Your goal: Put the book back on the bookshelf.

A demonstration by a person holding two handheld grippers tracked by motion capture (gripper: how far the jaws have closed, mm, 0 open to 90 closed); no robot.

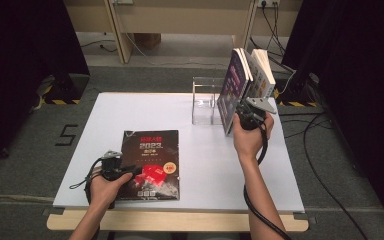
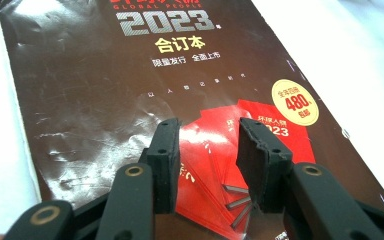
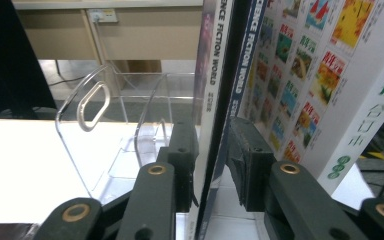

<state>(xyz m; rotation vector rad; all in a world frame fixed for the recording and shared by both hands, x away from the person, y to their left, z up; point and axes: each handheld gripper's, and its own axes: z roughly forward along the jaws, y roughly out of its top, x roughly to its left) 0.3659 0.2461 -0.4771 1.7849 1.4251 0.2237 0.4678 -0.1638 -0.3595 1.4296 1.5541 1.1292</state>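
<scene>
— Table (image 1: 200, 165): white rectangular top on grey carpet, dark curtains either side. Left gripper (image 1: 130, 172)?
— Jaws apart over the flat glossy dark-brown magazine (image 1: 151, 162).
— Right gripper (image 1: 243, 112)?
— Straddling the upright purple-spined magazine (image 1: 231, 92), beside the clear acrylic rack (image 1: 203, 100); grip unclear.

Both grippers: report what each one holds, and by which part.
The right gripper straddles the spine of the purple magazine standing in the clear rack; whether the pads press cannot be told. The left gripper holds nothing, open over the dark 2023 magazine.

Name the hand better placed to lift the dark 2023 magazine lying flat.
Left. The left gripper hovers over the 2023 magazine, jaws open. The right gripper is busy at the purple book's spine by the clear rack.
</scene>
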